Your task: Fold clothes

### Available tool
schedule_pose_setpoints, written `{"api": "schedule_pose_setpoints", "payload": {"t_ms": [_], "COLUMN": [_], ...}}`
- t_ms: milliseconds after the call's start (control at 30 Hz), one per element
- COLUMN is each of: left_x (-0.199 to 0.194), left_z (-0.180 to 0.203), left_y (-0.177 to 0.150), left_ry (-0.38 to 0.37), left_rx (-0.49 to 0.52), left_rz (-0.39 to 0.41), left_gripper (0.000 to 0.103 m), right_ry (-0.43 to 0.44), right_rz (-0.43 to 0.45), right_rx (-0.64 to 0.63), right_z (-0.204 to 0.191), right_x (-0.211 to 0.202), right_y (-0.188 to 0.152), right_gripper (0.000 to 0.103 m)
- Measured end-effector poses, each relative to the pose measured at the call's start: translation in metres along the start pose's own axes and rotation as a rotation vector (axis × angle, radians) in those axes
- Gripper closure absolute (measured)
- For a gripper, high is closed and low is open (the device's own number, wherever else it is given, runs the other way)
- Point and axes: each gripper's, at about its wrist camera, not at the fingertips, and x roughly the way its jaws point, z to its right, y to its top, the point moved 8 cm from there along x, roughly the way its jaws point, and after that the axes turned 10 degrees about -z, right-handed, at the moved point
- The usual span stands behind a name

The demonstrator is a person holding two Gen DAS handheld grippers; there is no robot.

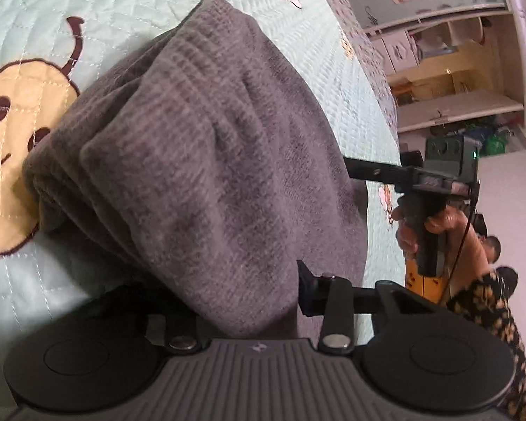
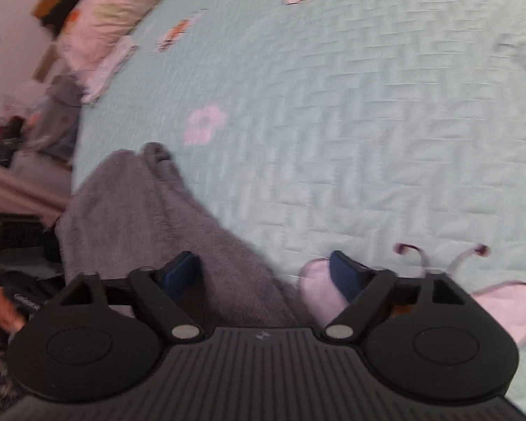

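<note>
A grey knit garment rises in a thick bunch right in front of the left wrist camera. My left gripper is shut on its lower end; the cloth hides one finger, and the other finger presses its edge. In the right wrist view the same garment trails across the bed to the lower left. My right gripper stands open just over its edge, blue pads wide apart with nothing pinched. The left wrist view shows the right gripper beside the bunch, held by a hand.
A mint quilted bedspread with bee, flower and smiling-face appliqués lies under everything. Pillows sit at the bed's far left end. Past the bed's edge stand open shelves and pale floor. A patterned sleeve reaches in at the lower right.
</note>
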Motion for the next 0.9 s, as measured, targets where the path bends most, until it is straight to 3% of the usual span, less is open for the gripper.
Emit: {"api": "schedule_pose_setpoints", "payload": {"t_ms": [100,200,367,467,600,700,733,800,900], "left_x": [-0.001,-0.007,-0.028,-0.029,-0.019,-0.008,-0.004,-0.002,-0.007], "left_z": [0.005,0.011,0.025,0.036,0.048,0.042,0.035,0.020,0.000], "left_y": [0.000,0.005,0.027,0.047,0.075,0.091,0.093,0.094,0.087], "left_ry": [0.018,0.028,0.055,0.070,0.125,0.144,0.151,0.156,0.128], "left_rx": [0.072,0.146,0.344,0.449,0.565,0.578,0.562,0.515,0.426], "left_rz": [-0.004,-0.021,-0.076,-0.148,-0.223,-0.316,-0.336,-0.340,-0.318], "left_gripper": [0.065,0.067,0.068,0.068,0.068,0.068,0.067,0.066,0.066], "right_ry": [0.071,0.015,0.040,0.085,0.147,0.136,0.118,0.097,0.050], "right_rz": [-0.076,-0.040,0.149,0.327,0.576,0.690,0.702,0.707,0.691], "right_rx": [0.007,-0.008,0.071,0.160,0.337,0.495,0.511,0.517,0.510], "right_z": [-0.015,-0.029,-0.043,-0.056,-0.064,-0.065,-0.066,-0.063,-0.052], "right_x": [0.011,0.006,-0.016,-0.021,-0.014,0.003,0.007,0.004,-0.009], "right_y": [-0.011,-0.026,-0.075,-0.115,-0.158,-0.179,-0.181,-0.180,-0.174], "right_gripper": [0.024,0.036,0.061,0.068,0.071,0.069,0.066,0.047,0.042]}}
